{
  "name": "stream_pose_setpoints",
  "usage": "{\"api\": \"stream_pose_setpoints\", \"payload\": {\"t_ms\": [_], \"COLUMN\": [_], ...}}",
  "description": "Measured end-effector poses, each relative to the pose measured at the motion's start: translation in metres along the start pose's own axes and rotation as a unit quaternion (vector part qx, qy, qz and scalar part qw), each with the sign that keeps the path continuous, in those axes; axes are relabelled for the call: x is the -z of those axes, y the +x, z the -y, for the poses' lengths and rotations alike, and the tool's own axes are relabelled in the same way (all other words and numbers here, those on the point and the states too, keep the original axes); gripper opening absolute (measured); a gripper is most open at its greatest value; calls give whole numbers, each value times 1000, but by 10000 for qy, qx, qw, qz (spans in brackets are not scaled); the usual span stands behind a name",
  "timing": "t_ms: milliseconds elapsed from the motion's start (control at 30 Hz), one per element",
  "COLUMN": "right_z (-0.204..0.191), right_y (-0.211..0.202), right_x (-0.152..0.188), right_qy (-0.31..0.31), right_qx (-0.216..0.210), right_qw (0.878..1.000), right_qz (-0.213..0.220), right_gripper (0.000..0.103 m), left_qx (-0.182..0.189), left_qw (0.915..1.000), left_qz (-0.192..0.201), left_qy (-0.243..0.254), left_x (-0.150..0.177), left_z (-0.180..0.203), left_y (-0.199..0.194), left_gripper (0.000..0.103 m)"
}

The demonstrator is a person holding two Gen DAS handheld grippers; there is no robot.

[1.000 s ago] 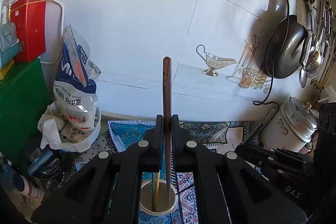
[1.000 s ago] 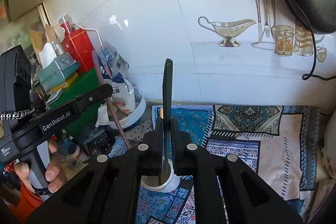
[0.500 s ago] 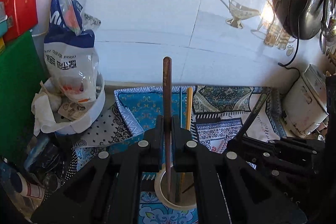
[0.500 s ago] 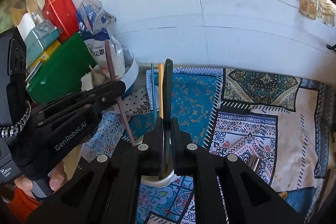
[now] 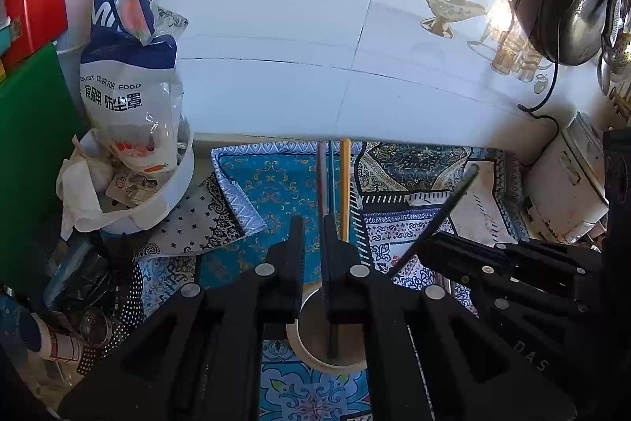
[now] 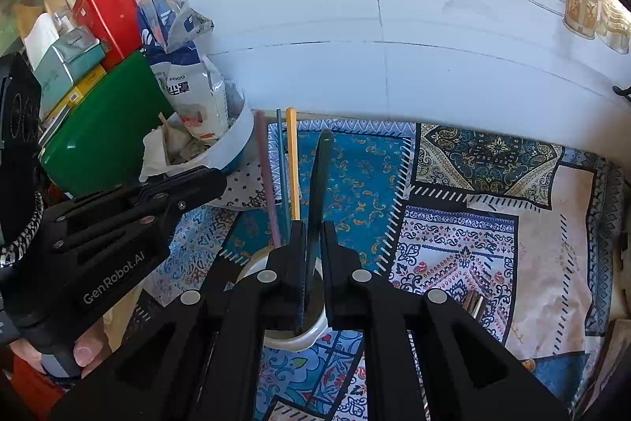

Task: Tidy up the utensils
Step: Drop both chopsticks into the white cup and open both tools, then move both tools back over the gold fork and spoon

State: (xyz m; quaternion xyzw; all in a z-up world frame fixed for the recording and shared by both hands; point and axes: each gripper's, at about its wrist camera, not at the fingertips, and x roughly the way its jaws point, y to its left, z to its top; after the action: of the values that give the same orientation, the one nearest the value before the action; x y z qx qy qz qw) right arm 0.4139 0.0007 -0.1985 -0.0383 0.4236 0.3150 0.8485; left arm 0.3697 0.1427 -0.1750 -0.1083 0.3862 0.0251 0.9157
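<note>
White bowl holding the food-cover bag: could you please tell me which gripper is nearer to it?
Left. The left gripper reaches up just beside the white bowl, between it and the right gripper, which is farther off over the white cup.

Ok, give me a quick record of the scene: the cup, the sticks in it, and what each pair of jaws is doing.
cup: white round cup, on patterned blue cloth
standing in cup: pinkish-brown chopstick, thin blue stick, yellow chopstick
left gripper: jaws shut, no stick gripped
right gripper: jaws shut on dark green chopstick, its lower end in the cup
</note>
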Motion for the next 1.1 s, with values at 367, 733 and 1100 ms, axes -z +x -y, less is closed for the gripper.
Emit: {"api": "stream_pose_setpoints", "payload": {"t_ms": [367, 733, 1100], "right_z": [25, 76, 140], "right_y": [-48, -97, -104], "right_x": [11, 36, 82], "right_qy": [60, 336, 938], "right_qx": [297, 770, 1179], "right_qw": [9989, 9951, 9885], "right_qz": [368, 528, 135], "right_gripper": [25, 31, 31], "left_qx": [212, 518, 651], "left_qw": [9995, 9976, 9941], "left_qz": [213, 144, -329], "left_qy": [132, 440, 800], "left_x": [-2, 12, 41], "left_z": [36, 98, 151], "left_y": [-28, -25, 5], "left_gripper": [8, 14, 22]}}
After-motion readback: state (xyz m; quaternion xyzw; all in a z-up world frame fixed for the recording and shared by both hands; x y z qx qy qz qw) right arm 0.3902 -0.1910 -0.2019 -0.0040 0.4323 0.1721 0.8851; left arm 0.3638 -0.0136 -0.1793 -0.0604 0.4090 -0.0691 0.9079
